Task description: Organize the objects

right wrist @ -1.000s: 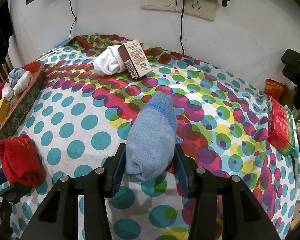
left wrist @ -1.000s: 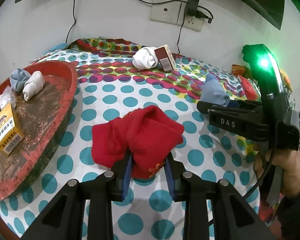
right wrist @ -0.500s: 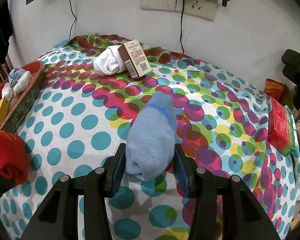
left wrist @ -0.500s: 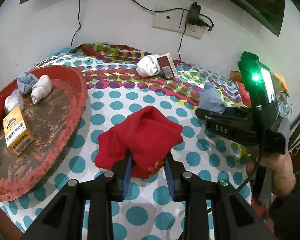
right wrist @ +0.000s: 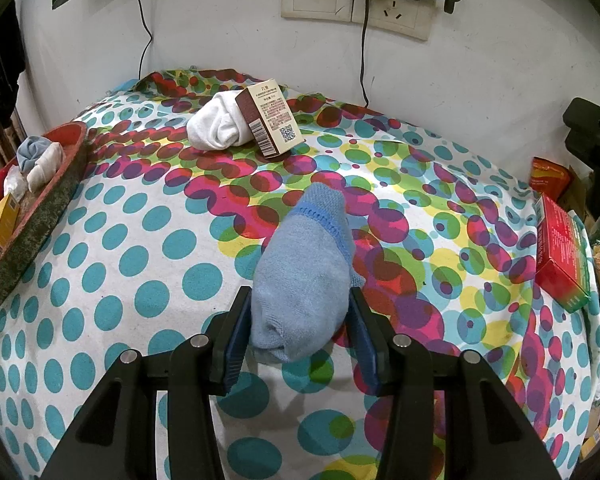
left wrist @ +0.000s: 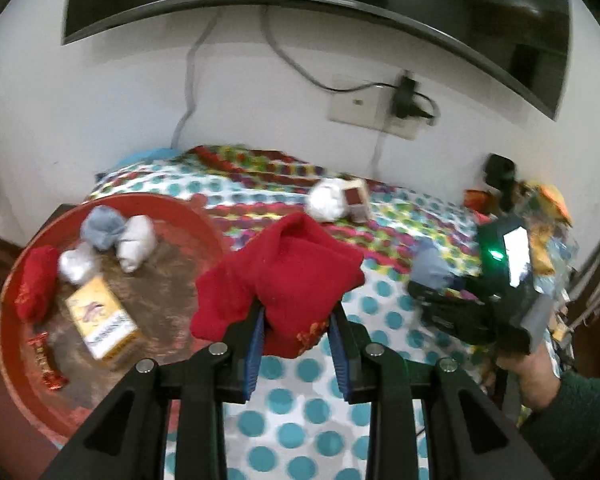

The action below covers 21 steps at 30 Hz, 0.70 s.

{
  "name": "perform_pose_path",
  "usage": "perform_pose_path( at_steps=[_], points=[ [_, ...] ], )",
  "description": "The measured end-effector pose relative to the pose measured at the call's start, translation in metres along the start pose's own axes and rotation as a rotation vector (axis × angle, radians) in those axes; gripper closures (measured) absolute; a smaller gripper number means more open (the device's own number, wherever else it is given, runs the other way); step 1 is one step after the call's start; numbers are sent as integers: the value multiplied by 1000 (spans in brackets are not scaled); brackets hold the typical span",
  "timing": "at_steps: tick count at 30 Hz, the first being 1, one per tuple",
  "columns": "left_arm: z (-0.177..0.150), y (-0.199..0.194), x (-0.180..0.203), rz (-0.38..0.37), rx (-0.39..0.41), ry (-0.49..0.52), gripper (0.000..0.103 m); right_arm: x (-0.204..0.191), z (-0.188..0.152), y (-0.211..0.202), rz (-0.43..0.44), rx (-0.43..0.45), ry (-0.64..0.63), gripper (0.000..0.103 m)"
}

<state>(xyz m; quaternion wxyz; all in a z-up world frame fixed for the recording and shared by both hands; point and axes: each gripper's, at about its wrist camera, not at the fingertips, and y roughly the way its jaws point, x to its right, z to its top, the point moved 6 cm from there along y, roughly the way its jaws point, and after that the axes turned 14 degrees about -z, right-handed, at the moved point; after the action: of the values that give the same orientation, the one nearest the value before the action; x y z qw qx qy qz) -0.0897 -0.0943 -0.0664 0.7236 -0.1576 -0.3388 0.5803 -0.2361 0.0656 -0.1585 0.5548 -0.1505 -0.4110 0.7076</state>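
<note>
While the left claw point(left wrist: 296, 330) squeezes a red sock point(left wrist: 284, 276) and holds it up off the spotted cloth point(right wrist: 140, 240), the right claw point(right wrist: 300, 328) is clamped on a blue sock point(right wrist: 304, 276) that lies on the cloth near the middle of the counter. By the left edge sits a round red tray point(left wrist: 32, 380). In it are a yellow box point(left wrist: 102, 328), a red sock roll point(left wrist: 36, 280), a blue sock roll point(left wrist: 102, 226) and two white rolls point(left wrist: 136, 242). Near the back edge by the wall, a white sock point(right wrist: 218, 124) touches a brown box point(right wrist: 272, 116). A red box point(right wrist: 562, 254) lies at the right edge.
</note>
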Motion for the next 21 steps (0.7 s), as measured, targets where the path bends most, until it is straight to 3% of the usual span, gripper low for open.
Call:
perform_pose_path(
  at_steps=[16,21],
  points=[
    [31,-53,-122,226,-21,-44,73,0,0,0,3,-1,0,59],
    [46,-56,-161,231,-31,-107,73,-1,0,0,4,-1,1,59]
  ],
)
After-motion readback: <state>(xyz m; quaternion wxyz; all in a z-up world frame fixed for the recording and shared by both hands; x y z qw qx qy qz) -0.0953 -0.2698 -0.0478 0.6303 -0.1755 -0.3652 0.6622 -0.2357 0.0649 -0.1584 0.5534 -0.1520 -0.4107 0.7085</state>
